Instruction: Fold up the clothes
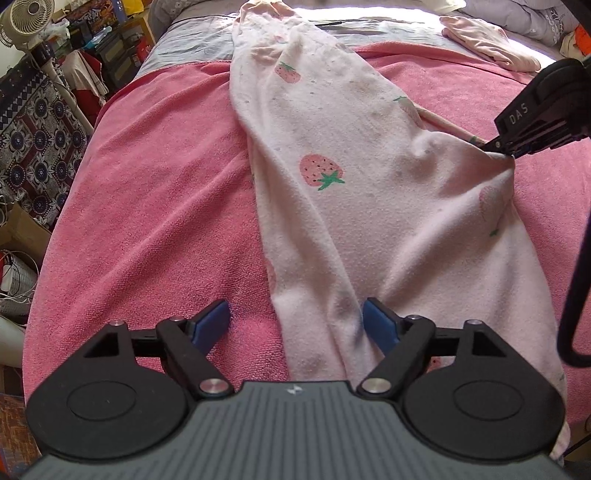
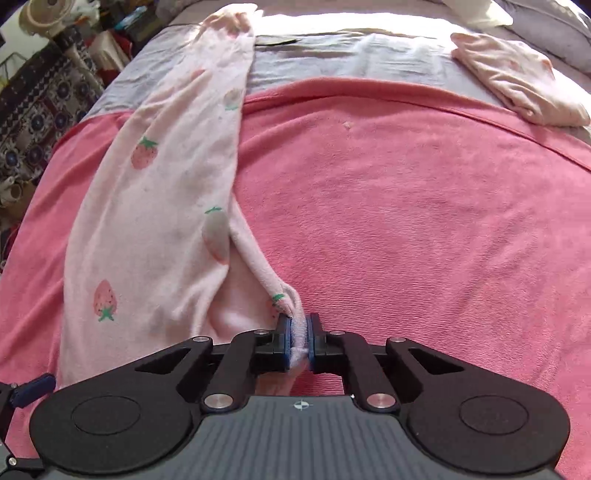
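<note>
Pale pink pyjama trousers with a strawberry print [image 1: 332, 155] lie lengthwise on a pink blanket [image 1: 155, 206]. My left gripper [image 1: 293, 310] hangs open over their near end. Its left finger is above the blanket and its right finger above the cloth, so the garment's left edge lies between the blue pads [image 1: 376, 321] untouched. My right gripper [image 2: 299, 326] is shut on a bunched fold at the trousers' [image 2: 147, 206] right edge. In the left wrist view that right gripper [image 1: 508, 149] pinches the cloth into a raised peak at the far right.
A folded pale pink garment [image 2: 517, 77] lies at the back right on the grey sheet [image 2: 351, 55]. The bed's left edge drops to a cluttered floor with a fan [image 1: 26, 22], boxes and a patterned cloth [image 1: 37, 140]. Bare blanket [image 2: 406, 206] spreads right of the trousers.
</note>
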Demonstrator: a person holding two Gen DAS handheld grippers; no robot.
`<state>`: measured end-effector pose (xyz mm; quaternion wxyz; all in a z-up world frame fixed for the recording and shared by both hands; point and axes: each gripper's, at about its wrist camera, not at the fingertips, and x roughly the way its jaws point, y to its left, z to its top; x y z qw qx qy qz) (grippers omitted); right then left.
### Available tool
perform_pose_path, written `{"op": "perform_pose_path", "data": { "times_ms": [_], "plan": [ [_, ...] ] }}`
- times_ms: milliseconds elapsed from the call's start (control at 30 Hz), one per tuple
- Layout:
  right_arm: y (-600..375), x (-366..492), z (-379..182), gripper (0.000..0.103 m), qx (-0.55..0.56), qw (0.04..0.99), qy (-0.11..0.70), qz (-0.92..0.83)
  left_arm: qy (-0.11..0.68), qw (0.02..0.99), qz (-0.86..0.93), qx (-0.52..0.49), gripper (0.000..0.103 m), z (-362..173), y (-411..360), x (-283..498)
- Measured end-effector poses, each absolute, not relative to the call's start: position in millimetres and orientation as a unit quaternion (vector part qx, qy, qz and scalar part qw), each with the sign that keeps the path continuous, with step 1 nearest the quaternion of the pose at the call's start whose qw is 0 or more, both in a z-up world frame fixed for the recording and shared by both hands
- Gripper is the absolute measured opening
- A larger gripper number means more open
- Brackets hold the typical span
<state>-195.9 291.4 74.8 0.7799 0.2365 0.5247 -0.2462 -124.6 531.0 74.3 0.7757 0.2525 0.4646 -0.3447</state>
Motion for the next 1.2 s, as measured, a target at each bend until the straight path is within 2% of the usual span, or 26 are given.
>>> {"op": "perform_pose_path", "data": {
  "times_ms": [133, 167, 200, 233, 333, 400, 533, 667, 733, 767, 800, 833, 900, 967, 1067, 1200],
  "plan": [
    [308.0, -194.3, 64.9, 0.016, 0.147, 0.802, 0.531, -0.229, 0.462, 0.777, -0.345, 0.251, 0.082, 75.9, 532.4, -126.9],
    [308.8, -195.1, 66.6, 0.019, 0.143, 0.802, 0.53, -0.236, 0.463, 0.777, -0.346, 0.25, 0.082, 76.3, 532.7, -126.3],
    [307.0, -197.3, 68.0, 0.029, 0.151, 0.8, 0.526, -0.245, 0.464, 0.777, -0.347, 0.248, 0.082, 76.5, 533.2, -125.3],
    [297.6, -204.2, 68.6, 0.036, 0.191, 0.797, 0.515, -0.252, 0.463, 0.777, -0.348, 0.247, 0.082, 76.3, 534.2, -125.2],
    [263.0, -230.2, 64.3, 0.044, 0.335, 0.776, 0.472, -0.252, 0.46, 0.779, -0.352, 0.241, 0.083, 75.1, 538.0, -123.1],
    [246.9, -242.9, 62.1, 0.044, 0.398, 0.765, 0.452, -0.228, 0.459, 0.78, -0.352, 0.238, 0.084, 74.0, 540.3, -121.8],
    [235.3, -244.9, 67.5, 0.048, 0.417, 0.764, 0.452, -0.194, 0.461, 0.782, -0.351, 0.231, 0.085, 74.3, 543.9, -120.5],
    [221.6, -253.5, 47.2, 0.052, 0.503, 0.725, 0.429, -0.194, 0.46, 0.782, -0.353, 0.228, 0.086, 74.2, 545.4, -120.7],
    [213.3, -269.8, 28.5, 0.06, 0.581, 0.705, 0.366, -0.177, 0.46, 0.784, -0.351, 0.226, 0.087, 74.1, 545.0, -120.7],
    [208.3, -281.0, 18.7, 0.059, 0.625, 0.683, 0.333, -0.178, 0.46, 0.784, -0.35, 0.224, 0.088, 74.1, 544.8, -120.7],
    [203.1, -293.0, 9.0, 0.054, 0.668, 0.655, 0.301, -0.183, 0.46, 0.785, -0.349, 0.224, 0.088, 74.2, 544.5, -120.6],
    [201.6, -296.3, 12.9, 0.05, 0.659, 0.66, 0.306, -0.192, 0.461, 0.785, -0.348, 0.223, 0.089, 74.5, 544.1, -120.6],
    [201.4, -296.6, 30.8, 0.05, 0.6, 0.691, 0.342, -0.214, 0.46, 0.786, -0.347, 0.222, 0.089, 74.3, 543.8, -120.9],
    [216.6, -272.4, 63.2, 0.053, 0.455, 0.753, 0.423, -0.218, 0.459, 0.788, -0.347, 0.22, 0.09, 73.6, 543.6, -121.6],
    [254.4, -230.6, 104.3, 0.053, 0.279, 0.833, 0.464, -0.111, 0.457, 0.79, -0.345, 0.217, 0.091, 72.7, 543.5, -122.0],
    [302.1, -184.3, 113.2, 0.049, 0.14, 0.85, 0.508, 0.016, 0.458, 0.791, -0.343, 0.216, 0.092, 72.7, 542.3, -122.6]
  ]
}}
